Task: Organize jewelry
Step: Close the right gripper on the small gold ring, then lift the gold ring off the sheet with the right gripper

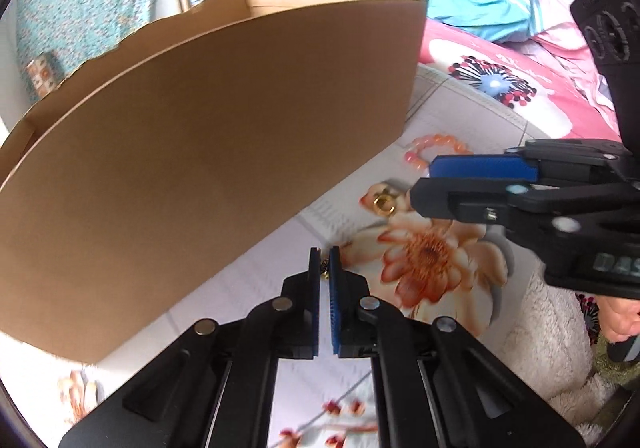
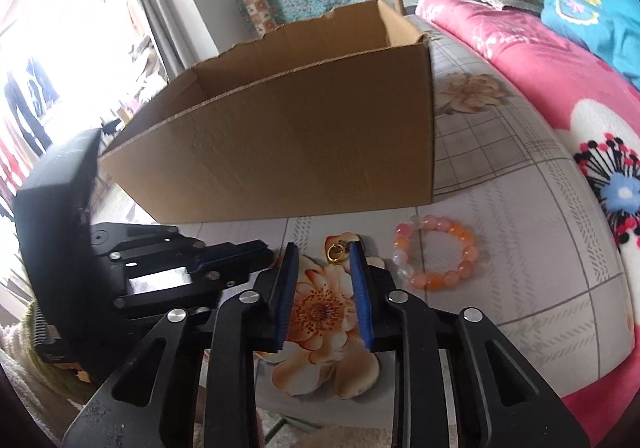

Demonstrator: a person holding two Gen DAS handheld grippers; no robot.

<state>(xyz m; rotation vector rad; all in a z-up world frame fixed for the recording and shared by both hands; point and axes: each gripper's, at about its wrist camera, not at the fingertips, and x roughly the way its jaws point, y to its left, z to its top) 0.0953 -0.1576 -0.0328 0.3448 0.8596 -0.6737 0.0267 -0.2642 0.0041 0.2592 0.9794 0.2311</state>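
Gold and small, a ring is seen on the flowered sheet before the cardboard box, between the spread right gripper tips. A dark gold-flecked trinket is pinched by the left gripper. "DAS" is legible on the right gripper's body.

Bright daylight, blown-out window at left, fisheye-bent dark edges, slight blur

Both tools black — blue pads, silver rivets, perhaps plastic.
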